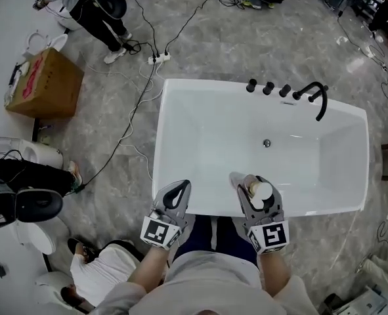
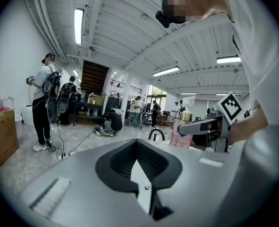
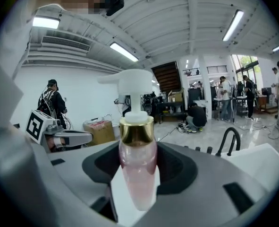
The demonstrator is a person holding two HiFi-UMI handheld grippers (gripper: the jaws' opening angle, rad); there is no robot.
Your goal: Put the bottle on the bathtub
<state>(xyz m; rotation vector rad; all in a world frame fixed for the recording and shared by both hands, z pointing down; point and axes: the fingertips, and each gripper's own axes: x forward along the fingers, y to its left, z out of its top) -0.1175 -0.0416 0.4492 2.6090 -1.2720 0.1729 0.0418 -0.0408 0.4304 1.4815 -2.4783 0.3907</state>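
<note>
A pink pump bottle (image 3: 137, 169) with a gold collar and a white pump head stands upright between the jaws of my right gripper (image 3: 137, 183), which is shut on it. In the head view the bottle's white top (image 1: 262, 191) shows in the right gripper (image 1: 249, 184), over the near rim of the white bathtub (image 1: 200, 130). My left gripper (image 1: 179, 188) hangs at the same rim to the left; its jaws are shut with nothing between them (image 2: 138, 151). The left gripper view also catches the bottle (image 2: 181, 135) in the other gripper.
A black faucet (image 1: 316, 96) and three black knobs (image 1: 268, 88) sit on the tub's far rim. A cardboard box (image 1: 44, 84) and white fixtures (image 1: 24, 153) stand to the left. Cables and a power strip (image 1: 158, 58) lie on the floor beyond. People stand further back (image 1: 96, 6).
</note>
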